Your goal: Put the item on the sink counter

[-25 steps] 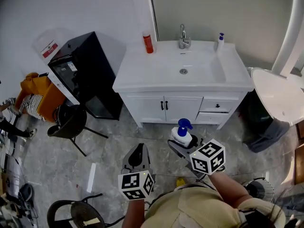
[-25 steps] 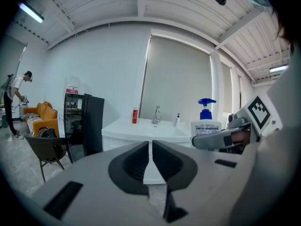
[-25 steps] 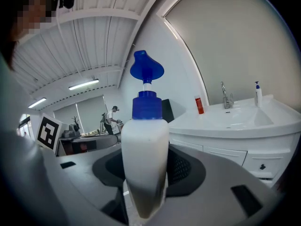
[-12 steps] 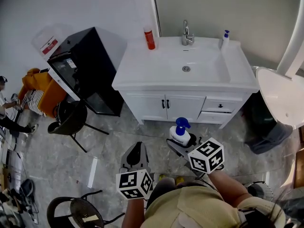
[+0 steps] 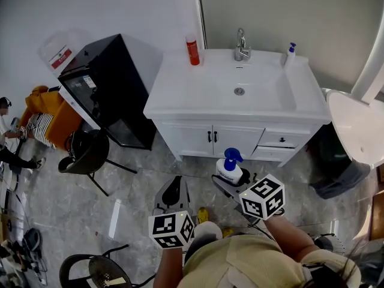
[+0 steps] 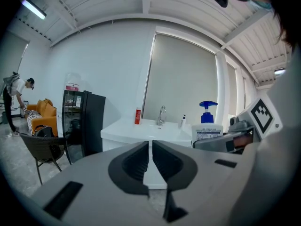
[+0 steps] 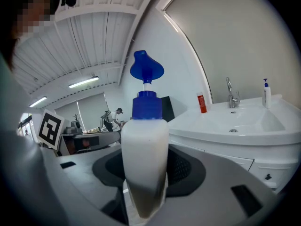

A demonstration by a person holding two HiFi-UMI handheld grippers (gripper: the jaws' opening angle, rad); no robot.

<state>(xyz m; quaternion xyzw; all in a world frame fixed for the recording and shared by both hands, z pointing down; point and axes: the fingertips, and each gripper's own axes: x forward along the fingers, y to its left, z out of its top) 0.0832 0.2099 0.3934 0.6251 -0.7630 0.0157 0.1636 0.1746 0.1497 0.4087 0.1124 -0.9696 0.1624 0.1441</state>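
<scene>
A white pump bottle [image 5: 228, 170] with a blue pump head stands upright between the jaws of my right gripper [image 5: 227, 180], which is shut on its body [image 7: 145, 145]. It hangs over the floor in front of the white sink counter [image 5: 183, 92], short of the cabinet doors. My left gripper [image 5: 174, 189] is held beside it to the left, its jaws [image 6: 150, 149] drawn together with only a thin slit and nothing in them. Both point toward the counter with its faucet [image 5: 241, 45] and basin.
On the counter stand a red can [image 5: 192, 50] at the back left and a small pump bottle [image 5: 291, 51] at the back right. A black cabinet [image 5: 111, 86] and a dark chair [image 5: 89, 153] are to the left. A white round basin [image 5: 360, 128] and dark bin [image 5: 333, 158] are to the right.
Both grippers have moved a little forward toward the vanity together with the person; a foot now shows below them. The bottle stays gripped and the jaws have not changed.
</scene>
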